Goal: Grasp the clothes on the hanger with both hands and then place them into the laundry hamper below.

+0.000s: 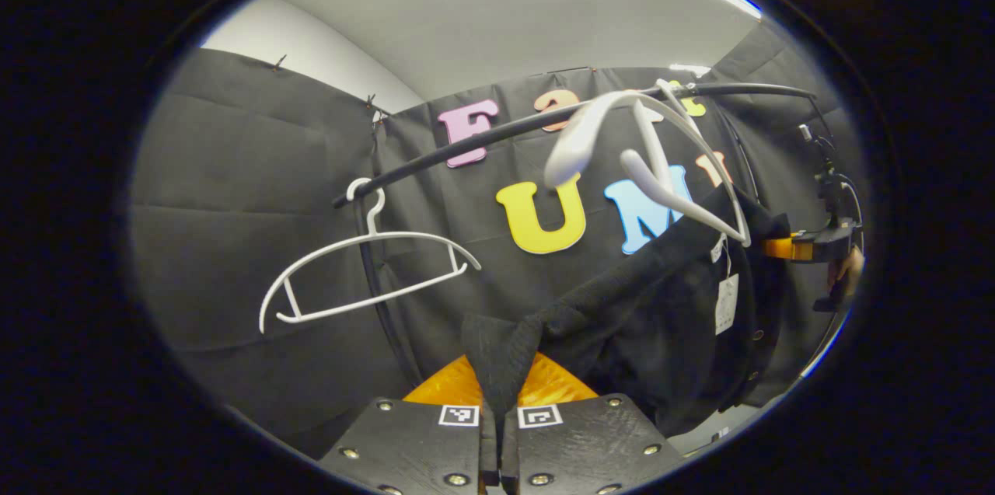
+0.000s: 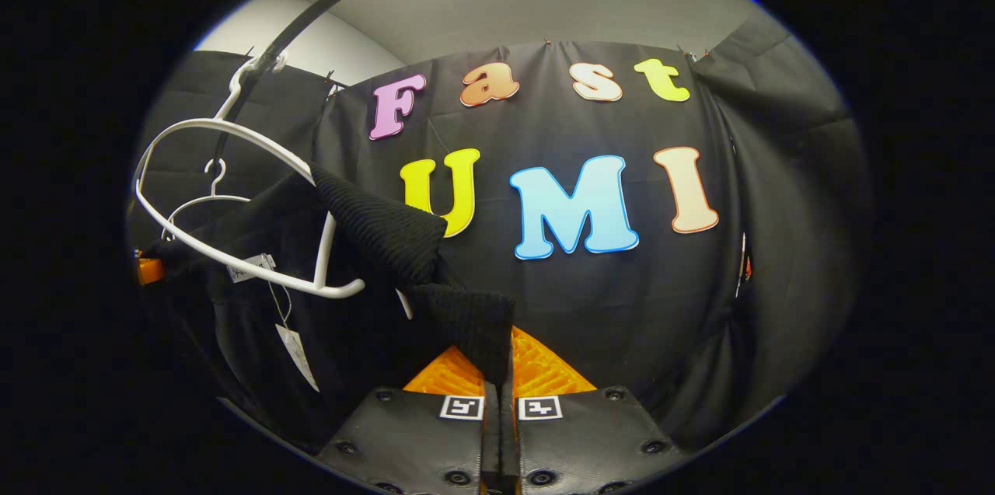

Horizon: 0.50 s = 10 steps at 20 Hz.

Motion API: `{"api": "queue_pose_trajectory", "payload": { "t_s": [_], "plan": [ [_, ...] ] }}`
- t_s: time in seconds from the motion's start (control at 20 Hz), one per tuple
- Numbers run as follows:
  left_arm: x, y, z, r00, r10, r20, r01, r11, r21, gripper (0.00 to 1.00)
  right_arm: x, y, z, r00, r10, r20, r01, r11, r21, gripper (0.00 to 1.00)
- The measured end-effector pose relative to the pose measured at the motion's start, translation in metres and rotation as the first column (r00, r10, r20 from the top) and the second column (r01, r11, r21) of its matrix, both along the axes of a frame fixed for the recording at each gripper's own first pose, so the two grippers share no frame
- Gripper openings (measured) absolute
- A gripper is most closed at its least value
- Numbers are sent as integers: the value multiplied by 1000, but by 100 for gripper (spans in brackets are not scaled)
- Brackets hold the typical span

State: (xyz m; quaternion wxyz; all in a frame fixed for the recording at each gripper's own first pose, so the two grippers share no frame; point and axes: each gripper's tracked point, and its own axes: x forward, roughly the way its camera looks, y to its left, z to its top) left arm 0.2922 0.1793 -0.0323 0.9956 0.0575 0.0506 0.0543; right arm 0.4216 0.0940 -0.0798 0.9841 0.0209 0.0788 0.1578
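1. Black cloth walls [image 2: 777, 192] enclose the booth under a grey ceiling [image 1: 513, 13]; a curved black rail [image 1: 466, 141] crosses overhead.
2. A thin white hanger [image 1: 365, 270] hangs bare.
3. The black ribbed-knit garment [image 1: 661, 324] drapes off a tilted white hanger [image 1: 645, 153].
4. The left gripper [image 1: 497, 394] pinches one corner, the right gripper [image 2: 501, 386] the other, orange fingers together on cloth.

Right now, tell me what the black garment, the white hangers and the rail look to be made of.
Black garment: ribbed knit, matte, likely wool or acrylic; fine ridges show where each claw pinches it.
White hanger carrying it: smooth, slightly glossy, probably plastic or coated metal.
Empty white hanger: same look, thin rod.
Rail: slim dark tube with a faint sheen, likely painted metal.
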Motion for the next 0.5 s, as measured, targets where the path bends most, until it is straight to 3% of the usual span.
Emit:
{"api": "queue_pose_trajectory", "payload": {
  "t_s": [0.25,0.5],
  "plan": [
    [-6,-18,-39,998,-23,-52,21,999,-37,3,-12,-1,-24,999,4,-49,-5,1000,-9,2],
    [-2,-41,-72,994,-43,-100,37,997,-62,3,-23,-18,-44,994,-45,-101,42,999,-31,2]
  ]
}}
